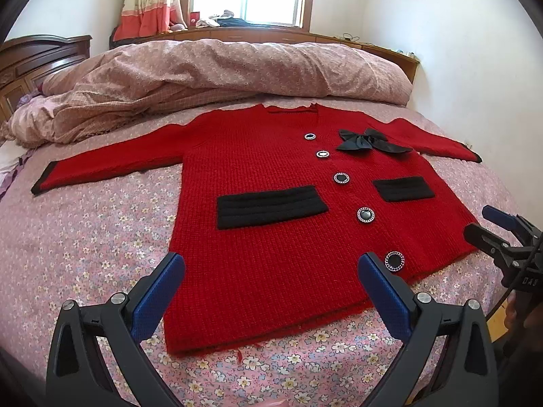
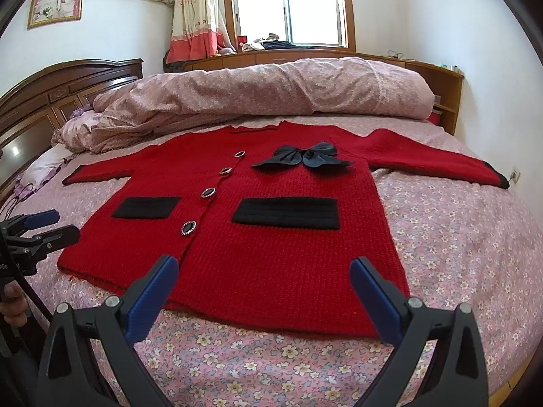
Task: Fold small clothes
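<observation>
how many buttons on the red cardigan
5, in a line down the front: top button, second, third, fourth, and the bottom one by the hem, beside the left claw.

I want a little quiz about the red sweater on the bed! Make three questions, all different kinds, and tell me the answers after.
1. True or false: the red knitted cardigan lies spread flat with both sleeves stretched out.
2. What sits beside the top buttons? A) black ribbon bow B) yellow star C) white flower
3. Fill in: the left tongs and right tongs both stand ____.

Key:
1. True; it lies on the pink flowered bedsheet.
2. A, the black ribbon bow.
3. Open, with nothing held; each hovers over the hem.
</observation>
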The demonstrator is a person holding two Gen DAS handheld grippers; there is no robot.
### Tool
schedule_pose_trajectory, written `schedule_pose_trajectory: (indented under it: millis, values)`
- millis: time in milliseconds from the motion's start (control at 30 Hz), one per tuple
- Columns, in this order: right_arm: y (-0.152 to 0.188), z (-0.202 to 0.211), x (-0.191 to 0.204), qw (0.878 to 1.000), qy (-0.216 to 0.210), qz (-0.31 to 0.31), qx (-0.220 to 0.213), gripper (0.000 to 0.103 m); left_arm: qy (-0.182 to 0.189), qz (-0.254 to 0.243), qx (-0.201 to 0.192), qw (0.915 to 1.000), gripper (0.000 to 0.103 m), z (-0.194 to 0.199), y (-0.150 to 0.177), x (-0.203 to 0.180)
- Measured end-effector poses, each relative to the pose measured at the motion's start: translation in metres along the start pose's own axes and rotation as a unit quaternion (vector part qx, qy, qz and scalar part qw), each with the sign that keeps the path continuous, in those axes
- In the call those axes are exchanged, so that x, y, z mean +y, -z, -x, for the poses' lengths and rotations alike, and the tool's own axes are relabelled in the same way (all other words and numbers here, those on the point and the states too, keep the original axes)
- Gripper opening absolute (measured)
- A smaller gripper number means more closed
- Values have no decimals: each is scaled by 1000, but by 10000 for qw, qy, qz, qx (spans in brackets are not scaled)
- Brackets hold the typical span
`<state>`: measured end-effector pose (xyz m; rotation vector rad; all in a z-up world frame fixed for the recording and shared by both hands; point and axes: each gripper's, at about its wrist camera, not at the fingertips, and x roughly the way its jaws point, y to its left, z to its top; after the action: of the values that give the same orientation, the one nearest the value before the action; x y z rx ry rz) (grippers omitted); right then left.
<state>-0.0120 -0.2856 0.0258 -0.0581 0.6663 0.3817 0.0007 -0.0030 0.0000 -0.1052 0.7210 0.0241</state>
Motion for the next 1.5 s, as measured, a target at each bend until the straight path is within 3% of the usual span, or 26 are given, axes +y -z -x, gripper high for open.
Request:
schedule_pose_trajectory:
  millis: [833, 1500]
  values:
    - [2, 2, 20, 9992, -138, 388, 20, 102, -25, 33, 2, 10000, 99, 1, 1, 3]
    - [0, -4, 7, 9999, -54, 128, 22, 103, -36, 39, -3, 10000, 99, 0, 1, 3]
